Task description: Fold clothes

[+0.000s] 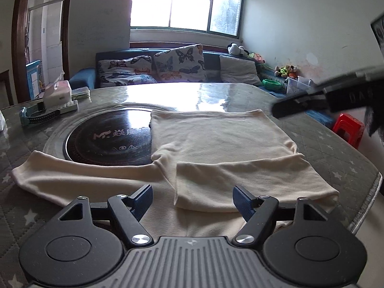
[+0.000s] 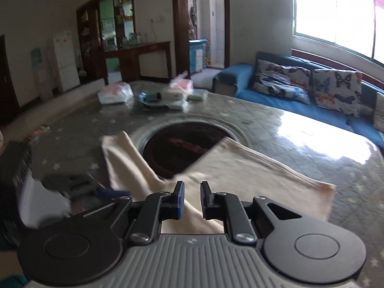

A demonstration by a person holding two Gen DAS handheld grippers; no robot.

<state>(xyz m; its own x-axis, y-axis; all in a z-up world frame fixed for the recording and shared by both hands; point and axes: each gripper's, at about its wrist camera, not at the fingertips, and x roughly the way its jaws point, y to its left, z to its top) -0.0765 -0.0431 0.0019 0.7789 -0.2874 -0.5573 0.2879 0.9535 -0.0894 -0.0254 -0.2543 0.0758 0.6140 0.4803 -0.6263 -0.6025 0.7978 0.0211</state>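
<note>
Living room, round table [image 1: 336, 148] with quilted star cover, induction hob [image 1: 108, 141] inset at centre. Cream long-sleeve top [image 1: 216, 139] lies flat on table, partly over hob. My read: mid-fold, one sleeve [image 1: 240, 182] already laid across body, other sleeve [image 1: 72, 180] stretched out sideways, body not yet doubled. Left gripper [image 1: 193, 199] spread wide, empty, low over near hem. Right gripper [image 2: 192, 198] fingers narrowly parted, nothing pinched. Right view motion-blurred; near hem hidden under both tools; collar not visible.

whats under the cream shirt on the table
The cream shirt covers the right part of the black round cooktop and the grey starred tablecloth. Anything else beneath is hidden.
</note>
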